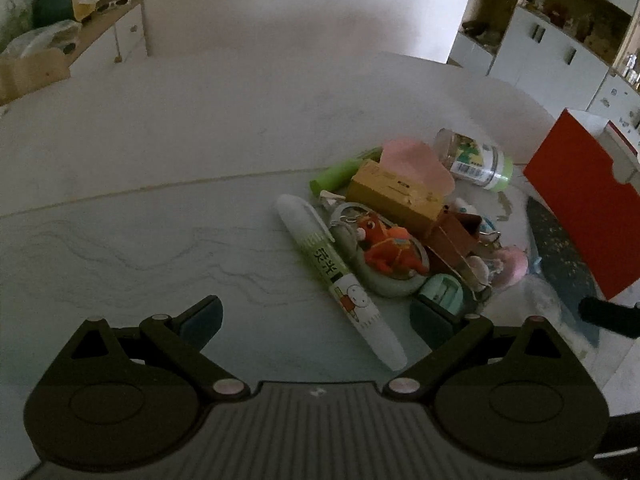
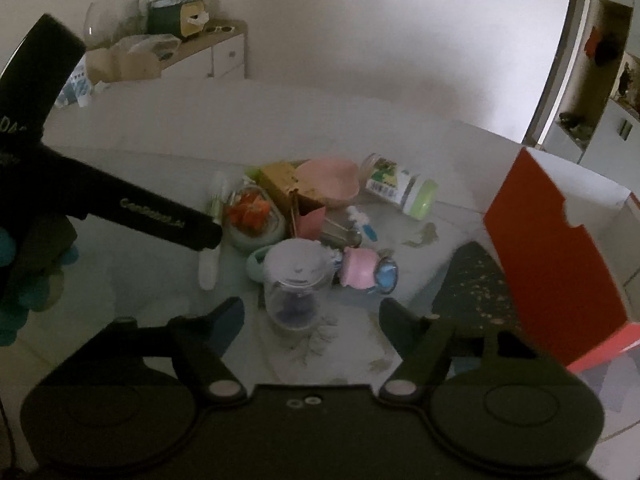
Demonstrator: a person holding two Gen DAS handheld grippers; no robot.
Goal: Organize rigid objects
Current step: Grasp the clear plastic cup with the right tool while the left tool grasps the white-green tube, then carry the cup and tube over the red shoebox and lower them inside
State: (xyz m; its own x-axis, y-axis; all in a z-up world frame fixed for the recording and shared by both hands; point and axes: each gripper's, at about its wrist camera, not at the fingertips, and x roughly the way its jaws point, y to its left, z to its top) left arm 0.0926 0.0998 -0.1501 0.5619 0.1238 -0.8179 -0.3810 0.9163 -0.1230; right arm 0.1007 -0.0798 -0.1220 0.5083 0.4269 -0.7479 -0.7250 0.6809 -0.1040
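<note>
A pile of small objects lies on the pale table (image 1: 160,200). It holds a white and green marker (image 1: 344,280), an orange plush keychain (image 1: 384,248), a yellow box (image 1: 396,196), a pink heart-shaped dish (image 2: 332,180), a clear bottle with a green cap (image 2: 400,188), a pink and blue toy (image 2: 364,268) and a small clear jar (image 2: 294,284). My left gripper (image 1: 316,320) is open, with the marker's near end between its fingers. My right gripper (image 2: 312,320) is open just in front of the clear jar. The left gripper's black body (image 2: 120,208) shows at left in the right wrist view.
An open red and white box (image 2: 560,248) stands at the right of the pile, with a dark speckled mat (image 2: 476,288) beside it. A cabinet with clutter (image 2: 192,40) stands against the far wall. White shelving (image 1: 560,40) is at the back right.
</note>
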